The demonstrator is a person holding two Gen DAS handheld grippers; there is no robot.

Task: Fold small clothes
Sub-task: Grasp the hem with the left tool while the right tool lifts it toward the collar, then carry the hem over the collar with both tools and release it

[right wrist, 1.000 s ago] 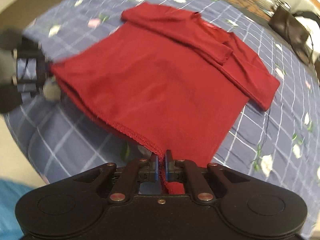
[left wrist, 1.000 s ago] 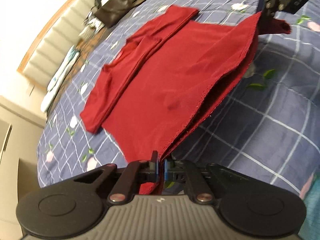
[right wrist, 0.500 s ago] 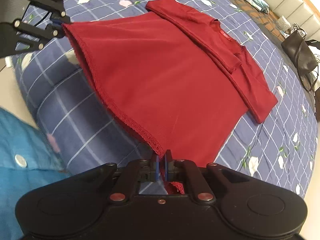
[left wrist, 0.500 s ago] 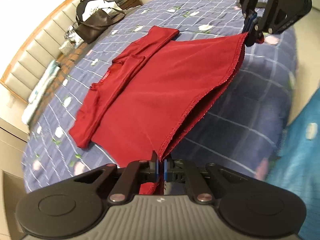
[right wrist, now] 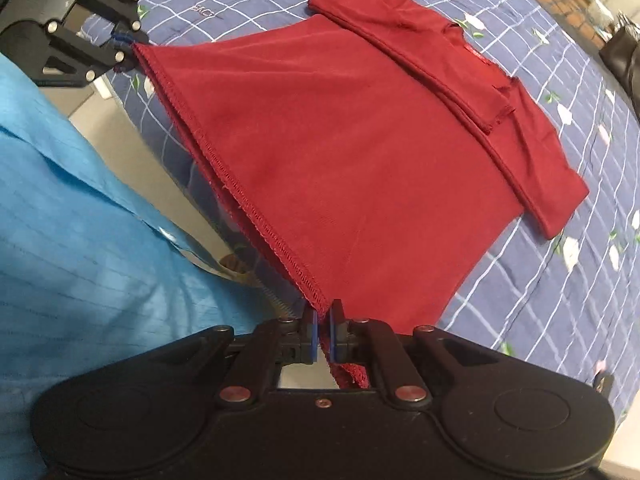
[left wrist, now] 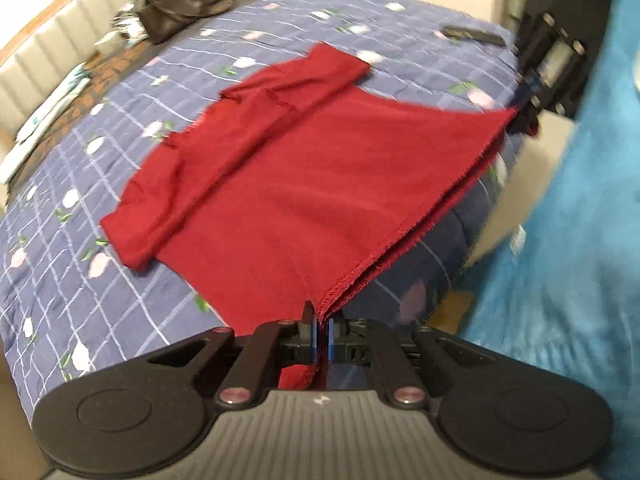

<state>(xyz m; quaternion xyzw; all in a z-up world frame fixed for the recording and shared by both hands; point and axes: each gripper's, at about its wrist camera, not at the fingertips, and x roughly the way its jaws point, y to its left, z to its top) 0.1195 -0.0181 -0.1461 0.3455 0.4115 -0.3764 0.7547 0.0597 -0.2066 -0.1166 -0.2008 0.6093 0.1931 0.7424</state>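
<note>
A dark red shirt (left wrist: pixel 304 184) (right wrist: pixel 344 152) lies on the blue checked bedspread with its sleeves folded over the top part. Its bottom hem is lifted off the bed and stretched taut between both grippers. My left gripper (left wrist: pixel 320 334) is shut on one hem corner. My right gripper (right wrist: pixel 325 330) is shut on the other hem corner. Each gripper also shows in the other's view: the right gripper (left wrist: pixel 528 98) at the top right of the left wrist view, the left gripper (right wrist: pixel 120 42) at the top left of the right wrist view.
The bedspread (left wrist: pixel 80 280) (right wrist: pixel 560 304) has a flower print. A dark bag (left wrist: pixel 176 12) and papers sit by the padded headboard (left wrist: pixel 60 52). A black remote (left wrist: pixel 472 35) lies near the far bed corner. A person's blue shirt (right wrist: pixel 80 220) fills the side beside the bed edge.
Both grippers have risen and drawn back past the bed edge, lifting the hem higher and pulling it taut. The sleeves and collar end still lie flat on the bed.
</note>
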